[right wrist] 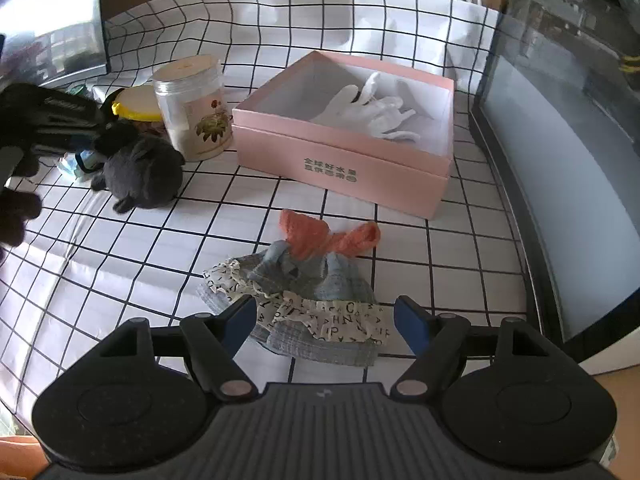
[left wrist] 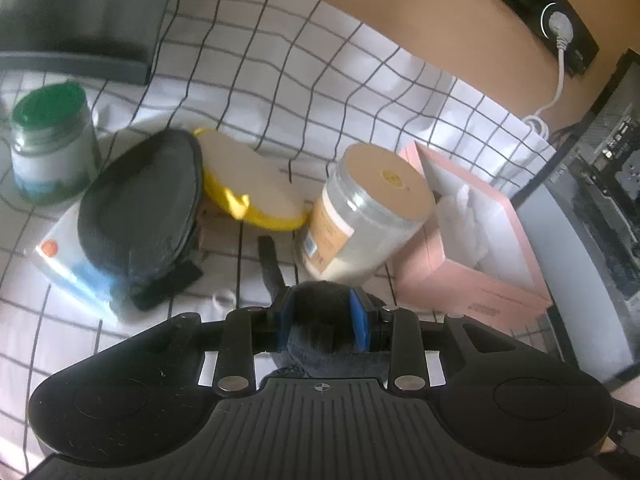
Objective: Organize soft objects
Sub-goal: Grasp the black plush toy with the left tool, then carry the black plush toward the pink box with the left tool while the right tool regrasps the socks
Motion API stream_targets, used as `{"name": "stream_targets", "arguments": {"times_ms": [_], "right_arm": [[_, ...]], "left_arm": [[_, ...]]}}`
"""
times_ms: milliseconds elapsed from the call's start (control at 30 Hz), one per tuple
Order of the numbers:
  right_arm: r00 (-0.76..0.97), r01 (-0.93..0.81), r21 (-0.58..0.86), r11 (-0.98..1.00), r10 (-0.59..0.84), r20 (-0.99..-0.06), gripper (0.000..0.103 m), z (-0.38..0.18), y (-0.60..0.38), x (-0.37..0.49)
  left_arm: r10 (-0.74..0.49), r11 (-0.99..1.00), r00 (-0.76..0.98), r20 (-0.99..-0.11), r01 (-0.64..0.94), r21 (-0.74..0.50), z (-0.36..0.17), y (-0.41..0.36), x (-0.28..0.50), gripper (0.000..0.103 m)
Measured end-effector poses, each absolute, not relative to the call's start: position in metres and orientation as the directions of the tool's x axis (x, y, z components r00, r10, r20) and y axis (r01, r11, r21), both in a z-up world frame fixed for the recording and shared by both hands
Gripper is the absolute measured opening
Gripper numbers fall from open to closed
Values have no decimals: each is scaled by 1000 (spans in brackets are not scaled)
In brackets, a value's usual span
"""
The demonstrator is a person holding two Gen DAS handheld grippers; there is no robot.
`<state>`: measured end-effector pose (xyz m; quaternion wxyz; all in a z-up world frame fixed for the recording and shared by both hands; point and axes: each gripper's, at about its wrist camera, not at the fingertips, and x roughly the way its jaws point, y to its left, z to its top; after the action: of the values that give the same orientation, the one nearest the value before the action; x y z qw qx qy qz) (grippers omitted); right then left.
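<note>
The frilled trim of the folded cloth (right wrist: 320,316) is printed with scattered capital letters; C, H, N, P and A can be made out. The front of the pink box (right wrist: 340,160) carries 2 short lines of Chinese characters, too small to read surely.

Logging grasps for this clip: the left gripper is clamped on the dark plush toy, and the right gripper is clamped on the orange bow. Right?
Half right. The left gripper is shut on the dark plush toy. The right gripper is open, above the patterned cloth, not touching the orange bow, as the right wrist view shows.
</note>
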<state>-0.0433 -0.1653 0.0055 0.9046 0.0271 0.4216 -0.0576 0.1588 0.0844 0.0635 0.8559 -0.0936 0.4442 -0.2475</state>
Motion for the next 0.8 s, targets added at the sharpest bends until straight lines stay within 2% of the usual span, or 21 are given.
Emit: {"name": "stream_targets", "arguments": {"times_ms": [133,200,233,300,367,433,500,567,700,733,800], "right_arm": [[648,113,8,994,-68,-758,76,7,-161,-42],[657,96,1,995,-62,-752,76,9,-155,-39],[660,90,-3,996,-62,-749,76,10,-152,-37],[662,79,-8,997,-58,-747,76,12,-147,-34],[666,58,-19,998,-53,-744,76,13,-141,-33],[671,35,-38,999,-52,-739,77,13,-138,-34],[672,28,-47,999,-54,-738,77,13,-136,-33],[670,31,-41,999,-51,-741,77,12,-137,-32],[675,38,-34,999,-51,-736,77,11,-141,-35],[674,45,-30,999,-53,-737,77,11,-143,-36],[669,61,-23,998,-57,-741,77,8,-147,-36]], "left_arm": [[-587,796,336,-737,403,-450,63,92,152,34],[-596,775,293,-747,454,-440,61,91,144,35],[-584,779,306,-751,470,-414,61,90,139,40],[-546,806,381,-746,483,-343,66,88,129,42],[-528,824,491,-693,495,-277,81,88,119,40],[-554,808,555,-621,538,-240,97,85,110,40],[-582,770,553,-596,611,-185,107,71,104,40],[-570,716,526,-631,695,-67,105,47,98,41],[-471,604,548,-692,772,200,77,14,87,42],[-459,580,542,-704,783,225,71,10,87,42],[-455,530,533,-713,806,265,62,2,84,50]]}}
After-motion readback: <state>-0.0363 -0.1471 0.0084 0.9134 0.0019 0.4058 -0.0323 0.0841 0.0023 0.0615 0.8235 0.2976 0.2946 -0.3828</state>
